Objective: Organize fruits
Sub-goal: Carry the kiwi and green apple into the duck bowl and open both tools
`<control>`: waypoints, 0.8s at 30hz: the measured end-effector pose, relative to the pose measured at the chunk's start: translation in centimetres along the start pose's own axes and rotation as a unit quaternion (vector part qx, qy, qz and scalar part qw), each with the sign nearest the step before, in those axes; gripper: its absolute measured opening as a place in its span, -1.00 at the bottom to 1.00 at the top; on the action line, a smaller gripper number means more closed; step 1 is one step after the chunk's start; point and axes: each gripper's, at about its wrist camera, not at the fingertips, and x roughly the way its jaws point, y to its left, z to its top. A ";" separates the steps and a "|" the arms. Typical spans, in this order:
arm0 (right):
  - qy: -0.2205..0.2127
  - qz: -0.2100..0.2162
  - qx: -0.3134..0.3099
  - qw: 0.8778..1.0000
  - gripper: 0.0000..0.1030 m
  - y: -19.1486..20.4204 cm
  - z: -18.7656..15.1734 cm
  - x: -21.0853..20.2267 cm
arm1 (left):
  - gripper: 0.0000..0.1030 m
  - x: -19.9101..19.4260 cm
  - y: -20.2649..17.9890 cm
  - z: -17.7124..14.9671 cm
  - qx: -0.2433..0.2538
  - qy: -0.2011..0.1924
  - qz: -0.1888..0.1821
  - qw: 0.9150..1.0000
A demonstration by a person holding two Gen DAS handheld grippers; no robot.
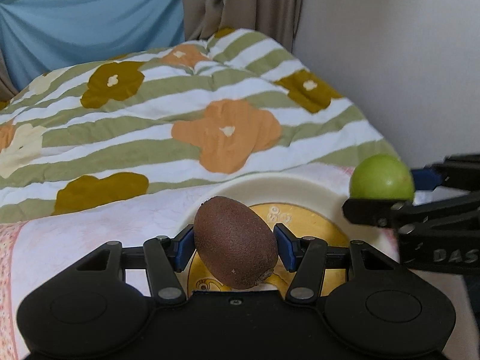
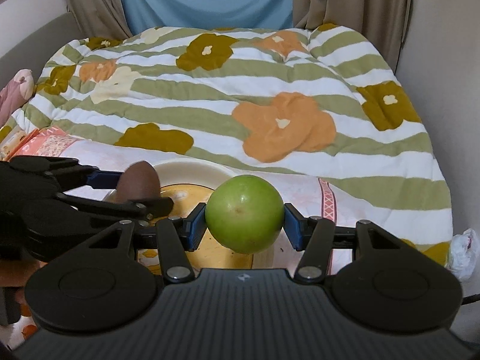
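The kiwi [image 1: 236,243] is brown, fuzzy and egg-shaped, tilted with its stem end low toward the camera. It hangs above the yellow centre of a cream-rimmed plate [image 1: 288,187], pinched at its sides between the blue pads of the left gripper [image 1: 235,247], whose jaws are spread only as wide as the fruit. The green fruit [image 2: 244,213] is round, smooth and glossy, with a small pale-brown mark on its face. The right gripper [image 2: 245,225] clamps it the same way, above the plate's right part. Both grippers point forward over the plate, side by side, the left one level and low. The plate sits on a pink-patterned cloth [image 2: 300,190] on the bed, just before a striped, flowered quilt [image 2: 240,90].
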 end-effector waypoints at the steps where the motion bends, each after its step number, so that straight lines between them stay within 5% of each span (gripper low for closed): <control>1: 0.001 0.000 0.001 1.000 0.34 -0.2 0.0 0.2 | 0.17 0.5 -0.2 -0.1 0.005 0.004 0.002 1.000; 5: 0.004 0.003 0.003 1.000 0.34 -0.6 0.2 0.5 | 0.20 1.2 -0.9 -0.2 0.024 0.005 0.020 0.999; 7: 0.004 0.003 0.003 1.000 0.34 -0.6 0.2 0.5 | 0.62 0.9 -1.3 -0.2 0.040 -0.005 0.034 0.999; 9: 0.005 0.006 0.004 1.000 0.34 -0.6 0.4 0.6 | 0.73 0.2 -1.4 -0.1 0.054 -0.018 0.043 0.997; 24: 0.017 0.045 0.003 0.999 0.34 1.3 0.9 2.6 | 0.74 -3.1 0.3 -2.6 0.037 -0.001 0.063 0.997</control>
